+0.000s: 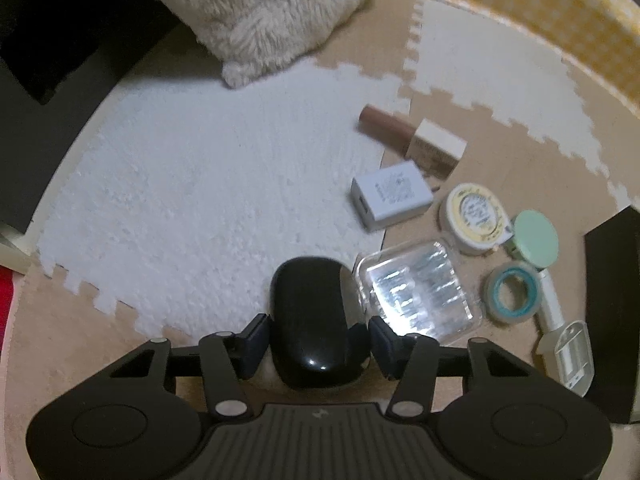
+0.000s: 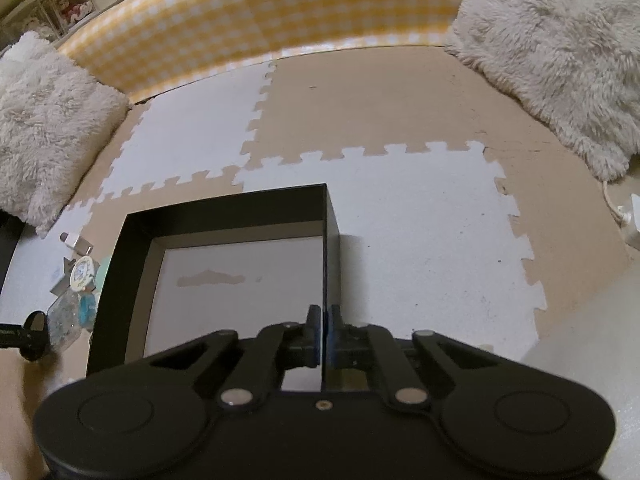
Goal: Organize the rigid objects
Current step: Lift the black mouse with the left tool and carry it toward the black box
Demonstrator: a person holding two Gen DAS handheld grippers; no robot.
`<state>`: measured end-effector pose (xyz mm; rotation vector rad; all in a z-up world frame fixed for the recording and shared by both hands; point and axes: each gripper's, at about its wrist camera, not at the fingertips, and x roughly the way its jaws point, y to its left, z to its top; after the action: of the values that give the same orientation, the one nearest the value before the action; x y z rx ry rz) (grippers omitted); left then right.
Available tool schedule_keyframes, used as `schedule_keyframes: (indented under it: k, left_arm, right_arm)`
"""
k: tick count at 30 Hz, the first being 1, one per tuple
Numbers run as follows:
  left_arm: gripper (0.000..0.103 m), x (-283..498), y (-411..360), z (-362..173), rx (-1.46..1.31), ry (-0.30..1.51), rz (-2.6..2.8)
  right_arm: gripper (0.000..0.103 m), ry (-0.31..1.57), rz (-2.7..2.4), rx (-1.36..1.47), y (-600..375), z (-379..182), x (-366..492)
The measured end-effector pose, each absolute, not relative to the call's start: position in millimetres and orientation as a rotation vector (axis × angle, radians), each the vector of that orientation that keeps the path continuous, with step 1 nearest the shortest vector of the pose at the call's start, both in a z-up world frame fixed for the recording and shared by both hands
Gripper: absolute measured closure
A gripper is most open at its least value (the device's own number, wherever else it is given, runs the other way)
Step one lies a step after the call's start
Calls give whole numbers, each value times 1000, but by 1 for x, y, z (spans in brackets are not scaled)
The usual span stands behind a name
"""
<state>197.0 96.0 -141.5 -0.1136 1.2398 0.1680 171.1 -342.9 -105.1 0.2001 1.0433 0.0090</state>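
Floor: interlocking foam mat (image 1: pixel 192 184) of white and tan tiles, with a fluffy cream cushion (image 1: pixel 260 12) at upper centre of the left wrist view and a yellow-and-white checked wall (image 2: pixel 256 20) across the top of the right wrist view.
Black case: glossy oval black case (image 1: pixel 316 320), lower centre of the left wrist view, lying on the mat; its near end is hidden behind the gripper body.
Left gripper: left gripper (image 1: pixel 316 330) straddles the black case, pads at or just off its sides; contact is hard to judge.
Black box: open black box (image 2: pixel 132 248) with a pale floor, centre-left of the right wrist view; its near edge is cut off by the gripper.
Right gripper: right gripper (image 2: pixel 325 334) is clamped on the box's thin right wall.
Clear case: clear plastic case (image 1: pixel 416 288) just right of the black case, contents lost in glare.
White charger: white charger (image 1: pixel 390 196) above it, print too blurred to read.
Round tin: round tin (image 1: pixel 474 216) with a yellow-rimmed label, writing illegible.
Others: brown tube (image 1: pixel 386 126), white block (image 1: pixel 440 144), green round lid (image 1: pixel 534 238), tape roll (image 1: pixel 514 292), clear clip (image 1: pixel 570 354) at the right edge.
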Motion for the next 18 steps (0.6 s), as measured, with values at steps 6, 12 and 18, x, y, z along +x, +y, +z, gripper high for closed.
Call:
schedule_keyframes:
  k: [6, 12, 18]
  left_arm:
    - [61, 184, 82, -114, -156, 1160, 105]
    - [61, 178, 71, -114, -172, 1177, 75]
    - [61, 179, 78, -118, -189, 1178, 90]
  right_arm:
    - [100, 1047, 7, 194, -342, -105, 171]
    - [100, 1048, 5, 198, -342, -105, 172]
    - [100, 1049, 4, 195, -341, -105, 172]
